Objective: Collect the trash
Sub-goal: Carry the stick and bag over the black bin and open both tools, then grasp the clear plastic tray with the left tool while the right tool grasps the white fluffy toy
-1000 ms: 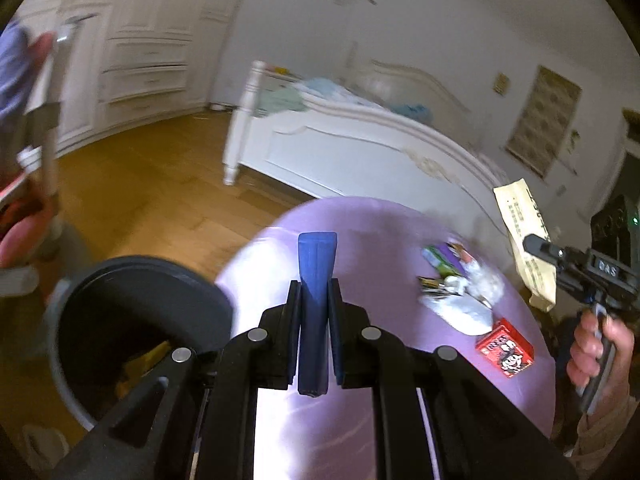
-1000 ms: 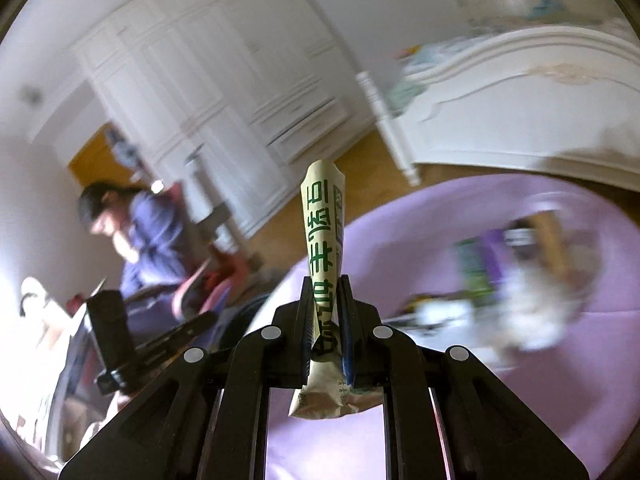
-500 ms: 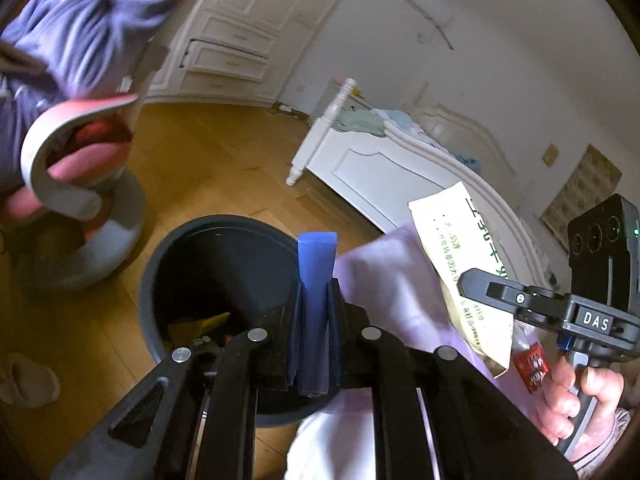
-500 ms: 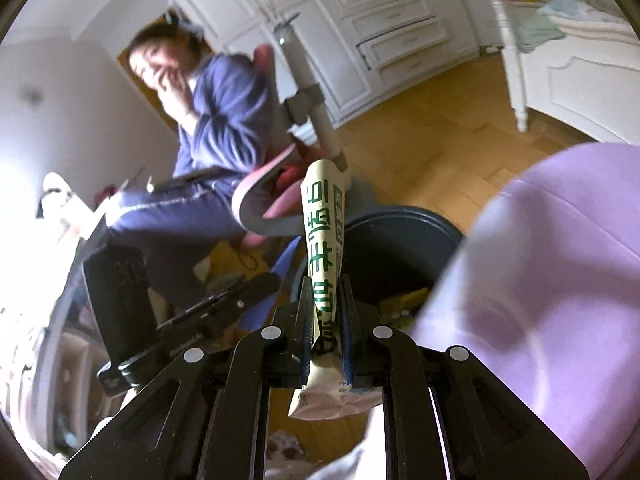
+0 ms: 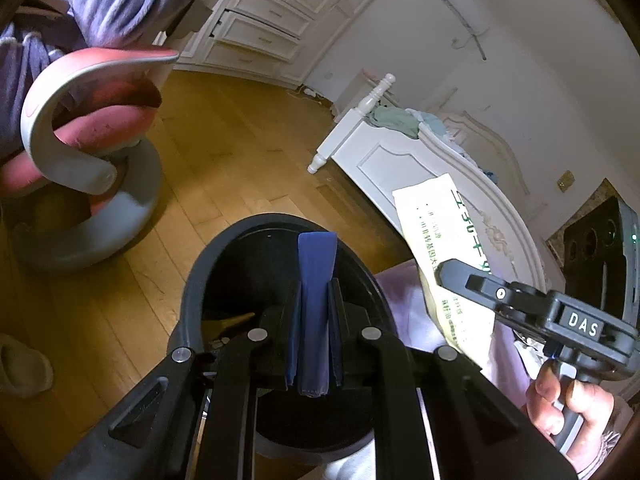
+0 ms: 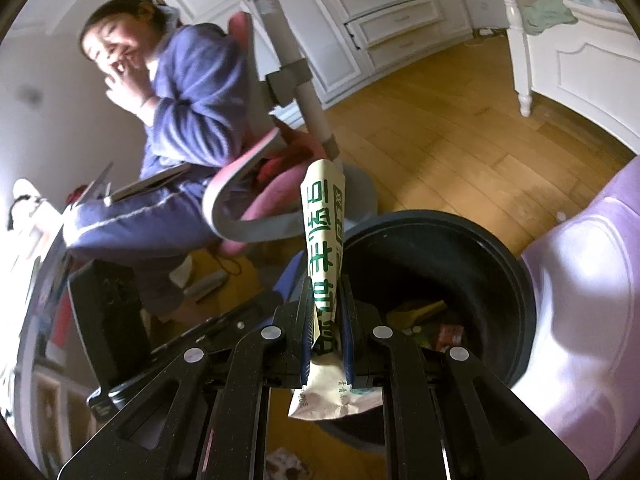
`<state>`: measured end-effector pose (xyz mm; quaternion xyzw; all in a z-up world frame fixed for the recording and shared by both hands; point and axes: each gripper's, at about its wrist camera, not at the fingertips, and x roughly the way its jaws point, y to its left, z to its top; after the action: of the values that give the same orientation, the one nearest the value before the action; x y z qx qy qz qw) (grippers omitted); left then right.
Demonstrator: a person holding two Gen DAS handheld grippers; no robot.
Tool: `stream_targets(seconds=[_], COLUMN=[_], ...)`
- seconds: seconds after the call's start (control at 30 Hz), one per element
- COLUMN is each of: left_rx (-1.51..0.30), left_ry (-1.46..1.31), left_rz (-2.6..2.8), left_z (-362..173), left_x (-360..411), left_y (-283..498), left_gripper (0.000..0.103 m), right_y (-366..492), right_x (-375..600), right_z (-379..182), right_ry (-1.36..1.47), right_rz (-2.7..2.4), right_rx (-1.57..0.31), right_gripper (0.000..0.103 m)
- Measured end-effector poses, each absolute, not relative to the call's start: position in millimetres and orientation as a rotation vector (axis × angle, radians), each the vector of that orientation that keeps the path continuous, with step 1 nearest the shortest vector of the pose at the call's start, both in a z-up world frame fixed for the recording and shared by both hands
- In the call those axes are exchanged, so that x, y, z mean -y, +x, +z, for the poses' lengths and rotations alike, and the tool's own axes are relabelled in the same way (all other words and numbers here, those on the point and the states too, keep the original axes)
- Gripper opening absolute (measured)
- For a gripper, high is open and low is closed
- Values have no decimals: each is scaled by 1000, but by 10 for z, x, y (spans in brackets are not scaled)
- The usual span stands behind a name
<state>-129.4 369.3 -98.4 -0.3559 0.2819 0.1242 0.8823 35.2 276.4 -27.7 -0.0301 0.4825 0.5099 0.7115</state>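
Where purple tabletop [image 6: 592, 280] ends: wooden floor [image 5: 240, 160] (black bin [image 6: 516, 264] alongside).

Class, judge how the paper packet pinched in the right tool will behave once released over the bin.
The paper packet looks thin and creased, so probably light and floppy. It may flutter rather than drop straight into the black bin.

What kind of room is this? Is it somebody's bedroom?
Most likely a bedroom, yes. There is a white bed with clothes piled on it, a white built-in wardrobe with drawers along the wall, and a wooden floor with a black trash bin on it.
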Motion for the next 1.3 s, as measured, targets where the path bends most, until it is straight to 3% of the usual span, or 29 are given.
stream_targets(seconds=[0.8, 0.83, 0.9, 0.97, 1.03, 1.3], left_rx=[-675, -679, -690, -676, -641, -578], left_ry=[-738, -740, -740, -749, -754, -715], left_rz=[300, 305, 318, 323, 313, 330], left_z=[-1252, -1255, -1252, -1219, -1156, -845], left_x=[-3869, -3878, -3887, -3869, -3830, -3538], left_y=[-1050, -1048, -1051, -1095, -1155, -1297], left_gripper=[17, 18, 26, 64, 72, 76], right_y=[654, 662, 690, 724, 755, 615], right_x=[-2924, -2930, -2912, -2827, -2740, -2200], right_z=[-624, -646, -660, -614, -582, -284], right_ry=[-96, -101, -81, -30, 24, 121], right_rz=[1056, 1051, 1040, 1031, 1037, 1116], right_rx=[-1153, -1169, -1187, -1159, -1148, -1096], right_gripper=[14, 18, 54, 73, 77, 77])
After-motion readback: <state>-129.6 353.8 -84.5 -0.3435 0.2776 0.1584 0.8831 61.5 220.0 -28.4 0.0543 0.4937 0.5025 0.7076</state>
